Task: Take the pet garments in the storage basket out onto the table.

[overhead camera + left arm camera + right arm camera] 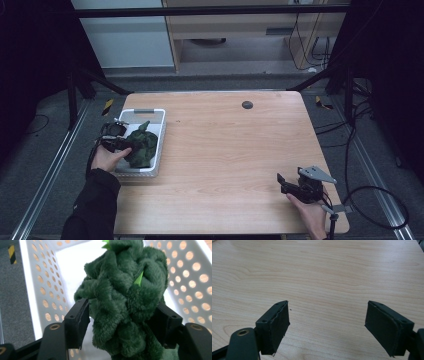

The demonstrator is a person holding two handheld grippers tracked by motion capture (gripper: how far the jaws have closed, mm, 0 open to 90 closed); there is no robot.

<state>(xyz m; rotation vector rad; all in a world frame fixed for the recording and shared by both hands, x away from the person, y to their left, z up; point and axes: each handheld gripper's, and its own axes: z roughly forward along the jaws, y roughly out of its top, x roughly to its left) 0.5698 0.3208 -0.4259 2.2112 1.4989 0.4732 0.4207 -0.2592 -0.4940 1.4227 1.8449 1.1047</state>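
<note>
Your left tongs (122,322) squeeze a fuzzy green plush toy (125,302) inside the perforated white basket (47,290). Your right tongs (327,327) gape wide, holding nothing, over bare, smooth wooden worktop (324,272).

Dark green plush, white basket, pale wood

The plush toy (125,305) is deep green with small bright-green spikes; the basket (47,290) is white, its walls dotted with rows of round holes. The table (324,272) is light wood with fine grain — one dark round spot (247,105) on it — and both grippers' jaws are black.
</note>
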